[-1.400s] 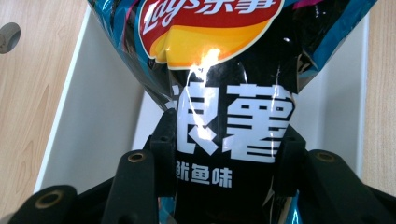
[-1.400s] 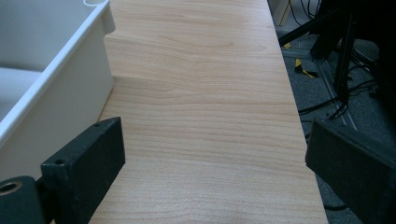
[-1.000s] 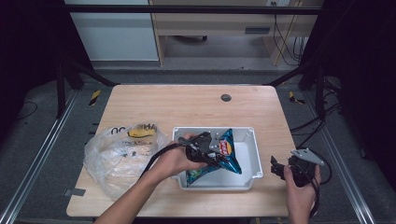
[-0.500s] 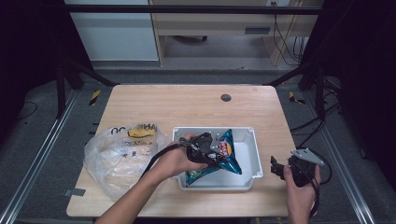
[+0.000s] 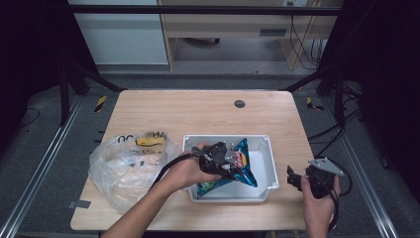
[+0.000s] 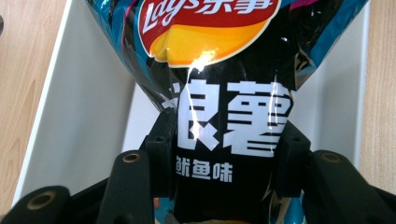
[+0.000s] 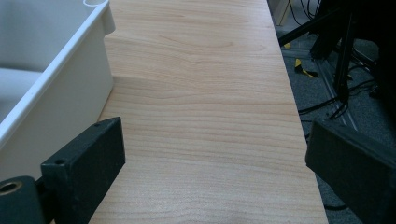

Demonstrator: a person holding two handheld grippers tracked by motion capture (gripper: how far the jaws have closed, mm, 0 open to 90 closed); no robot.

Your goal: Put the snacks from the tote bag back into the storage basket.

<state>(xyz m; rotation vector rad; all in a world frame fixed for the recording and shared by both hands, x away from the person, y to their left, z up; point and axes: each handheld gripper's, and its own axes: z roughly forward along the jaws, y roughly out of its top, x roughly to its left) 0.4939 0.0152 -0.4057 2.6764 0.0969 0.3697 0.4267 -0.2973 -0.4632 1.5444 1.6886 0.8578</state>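
One chip bag (image 5: 233, 168) lies inside the single white bin (image 5: 270, 163), its long axis slanting from the bin's near-left corner up toward the far right. The left tongs (image 5: 229, 171) pinch its dark lower end; the right tongs (image 5: 292, 177) hover spread beside the bin. One crumpled clear plastic bag (image 5: 126, 166) sits left on the pale wooden counter (image 5: 198, 111), grey floor around.
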